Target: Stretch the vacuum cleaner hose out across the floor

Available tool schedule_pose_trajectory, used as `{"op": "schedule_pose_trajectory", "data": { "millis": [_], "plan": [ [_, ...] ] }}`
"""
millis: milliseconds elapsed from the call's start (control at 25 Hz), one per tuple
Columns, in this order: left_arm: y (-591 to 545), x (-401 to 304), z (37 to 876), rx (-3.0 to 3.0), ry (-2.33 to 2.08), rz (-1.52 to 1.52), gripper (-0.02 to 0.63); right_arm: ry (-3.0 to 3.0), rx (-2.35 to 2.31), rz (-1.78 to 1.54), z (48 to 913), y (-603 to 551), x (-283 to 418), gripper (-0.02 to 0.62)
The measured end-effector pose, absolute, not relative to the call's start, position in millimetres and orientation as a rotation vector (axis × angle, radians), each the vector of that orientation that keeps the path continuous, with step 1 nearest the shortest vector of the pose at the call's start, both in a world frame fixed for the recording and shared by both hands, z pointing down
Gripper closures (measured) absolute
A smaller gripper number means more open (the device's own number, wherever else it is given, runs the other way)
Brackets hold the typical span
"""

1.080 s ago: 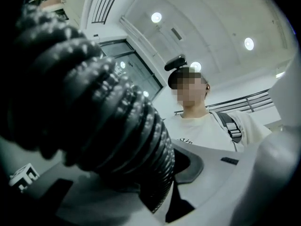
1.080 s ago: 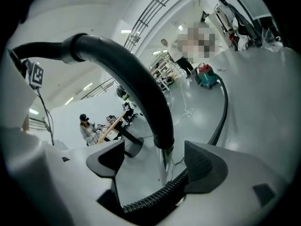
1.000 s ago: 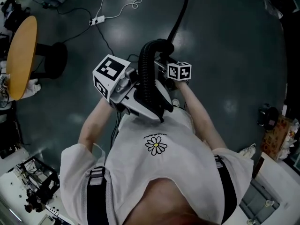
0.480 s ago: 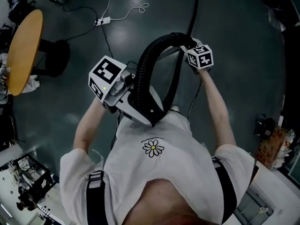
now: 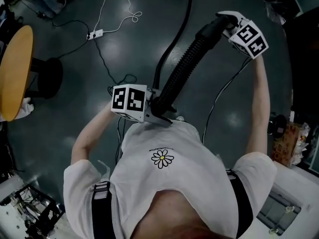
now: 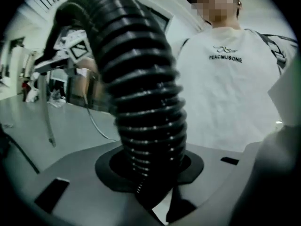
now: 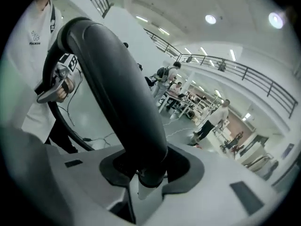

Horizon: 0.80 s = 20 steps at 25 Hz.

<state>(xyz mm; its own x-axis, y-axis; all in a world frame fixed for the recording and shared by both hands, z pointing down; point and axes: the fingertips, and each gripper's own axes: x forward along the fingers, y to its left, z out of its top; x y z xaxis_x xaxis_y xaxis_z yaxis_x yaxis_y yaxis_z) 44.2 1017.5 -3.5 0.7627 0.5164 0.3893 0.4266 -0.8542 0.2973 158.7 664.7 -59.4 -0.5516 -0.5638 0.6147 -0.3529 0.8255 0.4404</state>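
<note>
Your left gripper (image 5: 158, 109) pinches the ribbed part of the one black vacuum hose (image 5: 188, 67), and your right gripper (image 5: 225, 25) is clamped on its smooth curved end. That makes two grippers and one hose, held in the air above the dark floor (image 5: 70, 108). A second ago both grippers sat close together by your chest with the hose arched in a tight loop. Now your right arm reaches out and the hose runs nearly straight between them.

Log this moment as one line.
left gripper: shut on hose | right gripper: shut on hose, smooth end | hose: straight between grippers
</note>
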Motion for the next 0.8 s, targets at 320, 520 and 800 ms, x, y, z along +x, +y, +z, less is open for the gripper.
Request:
{"op": "schedule_pose_trajectory", "data": {
  "millis": [320, 520, 800],
  "plan": [
    [955.4, 79.7, -44.2, 2.977, 0.121, 0.219, 0.46, -2.264, 1.053, -0.464, -140.3, 684.9, 227.7, 0.446],
    [931.5, 78.3, -64.9, 2.804, -0.183, -0.085, 0.346, -2.23, 1.298, -0.512, -152.3, 695.9, 290.7, 0.446],
    [935.7, 62.3, -146.4, 2.566, -0.162, -0.591, 0.256, -2.169, 1.274, -0.61, -157.4, 736.1, 325.6, 0.446]
  ]
}}
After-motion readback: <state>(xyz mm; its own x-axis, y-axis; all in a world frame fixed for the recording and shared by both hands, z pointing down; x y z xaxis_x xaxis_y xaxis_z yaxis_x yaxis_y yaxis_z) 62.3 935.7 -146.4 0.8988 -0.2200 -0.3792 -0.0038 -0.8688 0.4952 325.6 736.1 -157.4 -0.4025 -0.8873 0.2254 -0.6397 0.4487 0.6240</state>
